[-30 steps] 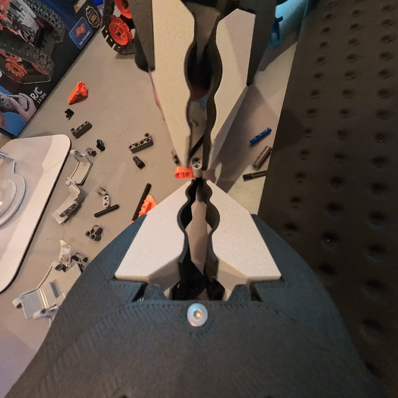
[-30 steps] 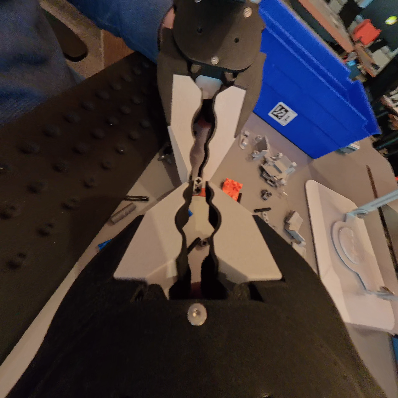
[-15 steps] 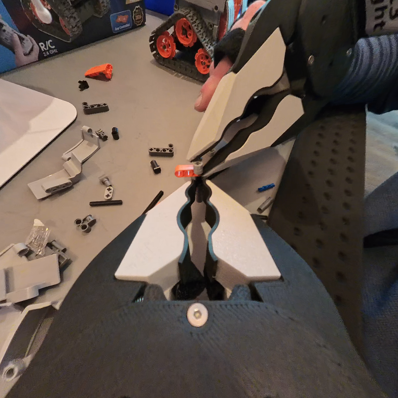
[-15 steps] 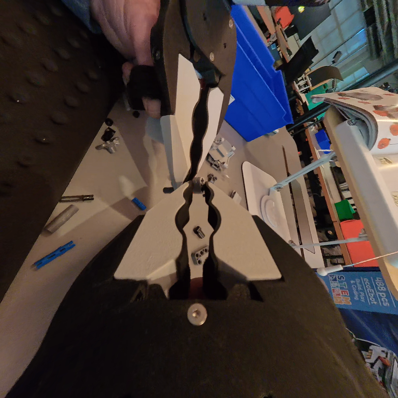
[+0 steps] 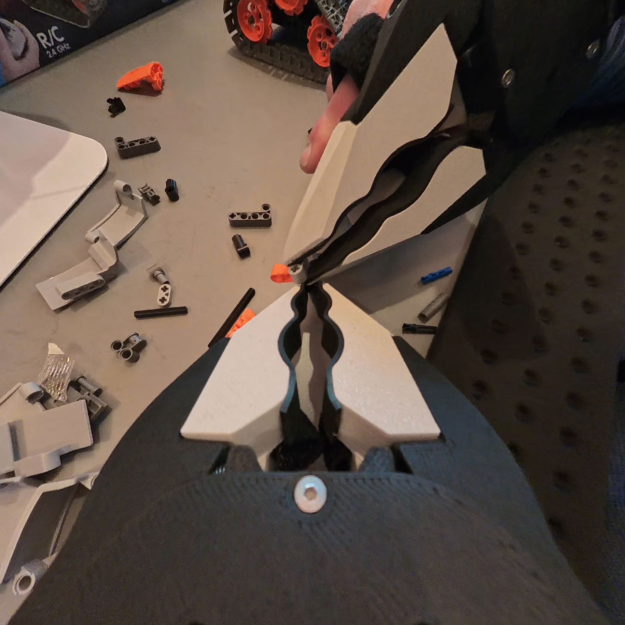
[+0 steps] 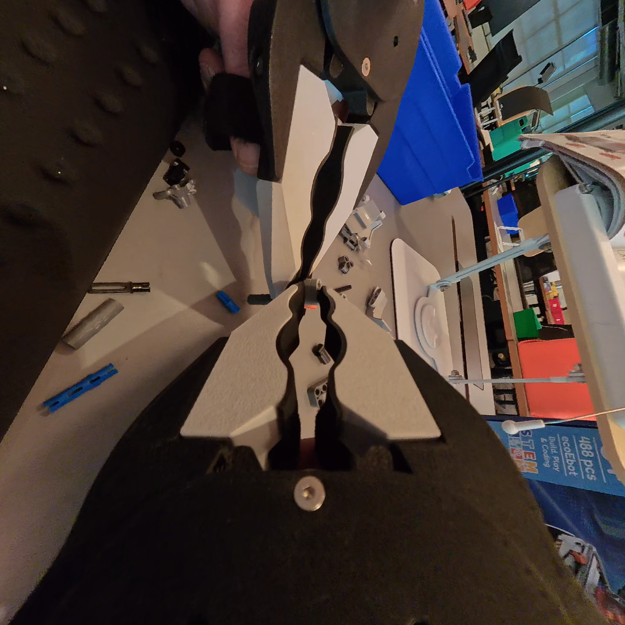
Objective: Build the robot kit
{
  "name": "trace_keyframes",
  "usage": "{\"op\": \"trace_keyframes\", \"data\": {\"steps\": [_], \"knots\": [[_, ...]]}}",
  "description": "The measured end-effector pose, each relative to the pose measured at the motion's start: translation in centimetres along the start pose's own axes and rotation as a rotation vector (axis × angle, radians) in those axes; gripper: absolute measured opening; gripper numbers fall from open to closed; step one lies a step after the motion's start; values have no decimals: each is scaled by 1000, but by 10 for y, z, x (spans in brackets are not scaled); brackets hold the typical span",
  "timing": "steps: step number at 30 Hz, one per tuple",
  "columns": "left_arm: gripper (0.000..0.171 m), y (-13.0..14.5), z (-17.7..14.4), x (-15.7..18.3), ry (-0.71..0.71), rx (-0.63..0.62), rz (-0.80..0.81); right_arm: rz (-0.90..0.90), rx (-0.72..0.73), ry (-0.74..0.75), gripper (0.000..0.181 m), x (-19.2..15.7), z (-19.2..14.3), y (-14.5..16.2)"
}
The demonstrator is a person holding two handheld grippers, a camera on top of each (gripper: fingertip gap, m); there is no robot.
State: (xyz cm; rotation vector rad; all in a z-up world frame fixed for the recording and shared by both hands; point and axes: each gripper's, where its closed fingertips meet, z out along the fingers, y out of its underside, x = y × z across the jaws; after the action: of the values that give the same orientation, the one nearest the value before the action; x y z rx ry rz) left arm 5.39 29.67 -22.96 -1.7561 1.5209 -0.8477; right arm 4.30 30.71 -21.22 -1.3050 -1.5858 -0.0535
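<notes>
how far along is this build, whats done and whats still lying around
Done: a tracked vehicle with orange wheels stands built on the table. In hand: the right gripper is shut on a small grey connector joined to an orange piece; the left gripper's closed tips meet it. Left: loose parts lie around, such as grey curved panels, a black axle, a dark beam and a blue pin.

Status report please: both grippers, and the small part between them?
Right gripper jaws shut on small grey connector with orange piece. Left gripper jaws nearly closed, tips meeting that connector. Loose black pins on grey table below.
</notes>
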Motion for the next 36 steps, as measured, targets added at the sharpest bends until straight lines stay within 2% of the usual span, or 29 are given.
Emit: {"op": "trace_keyframes", "data": {"steps": [6, 10, 15, 20, 29, 30, 34, 36], "knots": [[4, -1, 0, -2, -41, 0, 45, -4, 3, -1, 7, 1, 0, 0], [5, -9, -5, 1, -43, 35, 68, 66, 42, 4, 20, 13, -9, -8], [4, -19, -6, -1, -77, 43, 108, 79, 39, -8, 8, 15, -15, -9], [4, -35, -6, -5, -132, 53, 176, 106, 23, 44, 7, 28, -25, -6], [4, -70, -5, -18, -369, 52, 488, 126, 71, 128, 5, 48, -58, 2], [0, -72, -4, -21, -403, 38, 521, 143, 90, 129, 2, 49, -62, 1], [0, -81, -7, -32, -512, 17, 644, 394, 163, 105, 15, 65, -77, 8], [0, -83, -6, -31, -526, 6, 687, 487, 163, 98, 16, 70, -78, 16]]}}
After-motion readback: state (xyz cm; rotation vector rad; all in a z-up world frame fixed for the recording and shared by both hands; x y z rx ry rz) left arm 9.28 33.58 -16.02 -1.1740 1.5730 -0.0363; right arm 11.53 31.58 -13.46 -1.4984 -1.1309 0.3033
